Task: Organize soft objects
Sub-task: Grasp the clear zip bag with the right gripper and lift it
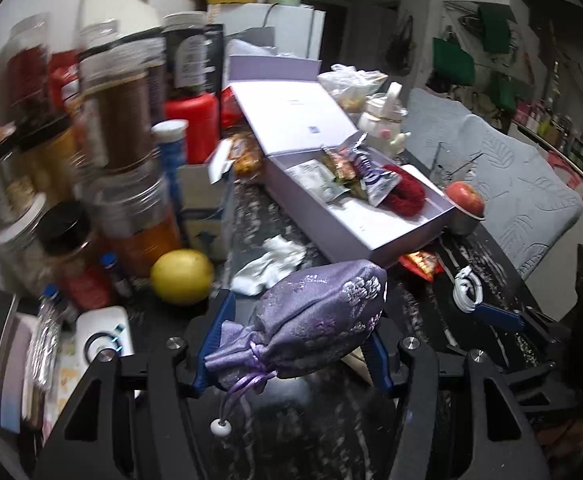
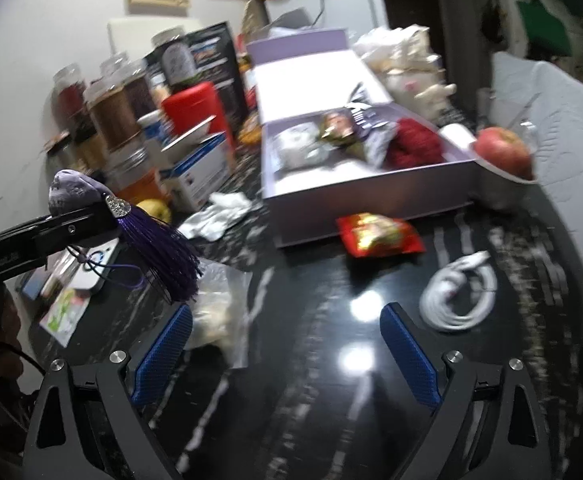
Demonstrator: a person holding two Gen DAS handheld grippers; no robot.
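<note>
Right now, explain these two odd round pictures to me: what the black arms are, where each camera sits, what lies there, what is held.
There is no robot. A person holds a two-finger clamp in each hand, and a wide-angle camera on each looks forward along its fingers, hence the round, bent view.

The left clamp's picture shows the left gripper closed on a purple embroidered pouch. The other picture shows the right gripper open, with nothing between its blue pads; the left one shows at its left edge, the pouch's tassel dangling.

On the dark glossy table lie an open lavender box holding packets and something red and knitted, a red snack packet, a coiled white cable, a crumpled white tissue, a lemon, an apple and jars.
</note>
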